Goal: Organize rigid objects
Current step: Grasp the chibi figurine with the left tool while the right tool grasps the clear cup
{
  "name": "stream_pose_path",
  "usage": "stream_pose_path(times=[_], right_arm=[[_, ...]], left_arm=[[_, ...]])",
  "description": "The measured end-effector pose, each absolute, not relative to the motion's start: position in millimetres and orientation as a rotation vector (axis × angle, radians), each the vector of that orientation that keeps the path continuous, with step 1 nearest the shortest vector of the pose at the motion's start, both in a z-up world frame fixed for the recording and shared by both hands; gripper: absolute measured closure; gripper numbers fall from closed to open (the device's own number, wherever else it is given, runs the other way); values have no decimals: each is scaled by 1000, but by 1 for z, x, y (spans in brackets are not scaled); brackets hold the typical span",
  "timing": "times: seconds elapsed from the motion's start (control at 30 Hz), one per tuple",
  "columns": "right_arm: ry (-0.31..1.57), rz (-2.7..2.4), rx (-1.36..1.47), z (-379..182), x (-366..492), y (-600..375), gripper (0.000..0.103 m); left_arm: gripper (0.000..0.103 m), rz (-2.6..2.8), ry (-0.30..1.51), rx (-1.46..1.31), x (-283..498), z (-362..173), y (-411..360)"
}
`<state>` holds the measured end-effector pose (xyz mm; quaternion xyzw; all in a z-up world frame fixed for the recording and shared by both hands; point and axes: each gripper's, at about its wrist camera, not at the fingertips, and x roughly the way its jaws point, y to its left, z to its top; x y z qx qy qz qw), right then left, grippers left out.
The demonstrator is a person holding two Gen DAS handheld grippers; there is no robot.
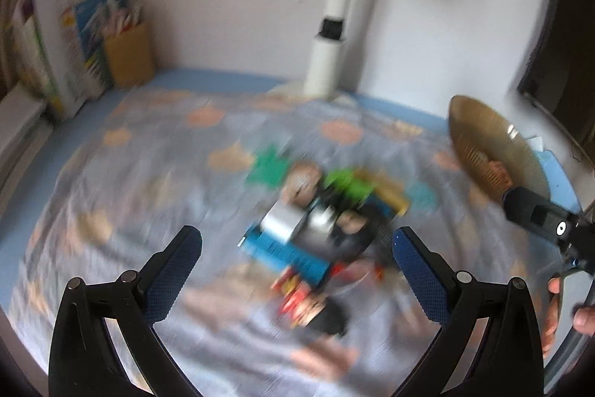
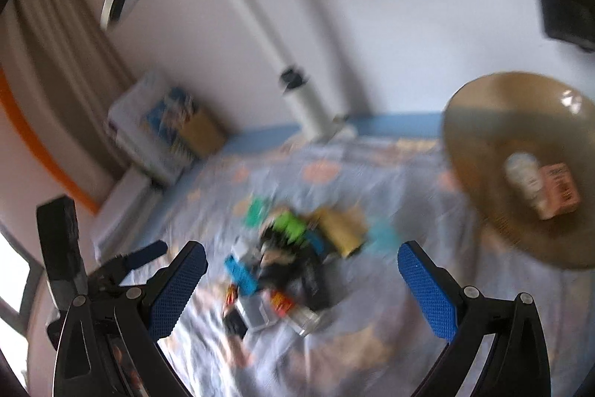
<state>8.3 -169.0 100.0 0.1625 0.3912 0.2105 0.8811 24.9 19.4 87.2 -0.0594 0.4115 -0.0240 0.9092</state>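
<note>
A blurred pile of small rigid objects (image 1: 319, 229) lies on a patterned blue cloth: blue, green, yellow, silver, black and red pieces. It also shows in the right wrist view (image 2: 286, 266). My left gripper (image 1: 297, 248) is open and empty, just above and short of the pile. My right gripper (image 2: 301, 266) is open and empty, higher above the pile. A brown bowl (image 2: 494, 144) at the right holds a white bottle (image 2: 524, 179) and a pink box (image 2: 559, 190). The bowl shows in the left wrist view (image 1: 479, 133), with the right gripper's body (image 1: 539, 214) in front of it.
A white lamp post (image 1: 331, 32) stands at the back on the cloth-covered table (image 1: 111, 181). Books and a brown box (image 1: 128, 56) stand at the back left against the wall. The left gripper's body (image 2: 122, 263) shows at the left in the right wrist view.
</note>
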Motion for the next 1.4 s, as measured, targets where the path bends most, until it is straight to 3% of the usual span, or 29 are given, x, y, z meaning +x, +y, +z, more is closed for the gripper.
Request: stream_pose_path(times=[0.5,0.7,0.73,0.77,0.83,0.87,1.4], right_arm=[[887,462,79,34,-4,-83,0],[903,486,16,23,-2,-69,14],[900,493,20,23,-2,-69,22],[900,493,17,23,-2,-68,39],[892,501,24,22,-3,-69,59],[898,506,35,21,-3,-70,65],[808,374,237,20,-23,-150,65]], left_arm=[[0,-79,899,-173,-10,19,28],[0,-95,900,-126,-10,15,14],[0,-91,905,-114,-9,15,12],[0,-90,906,-109,-9,14,11],[0,-87,908,-103,-6,15,9],[0,-86,910,-100,-5,14,8],[1,-52,937,-15,17,12,-10]])
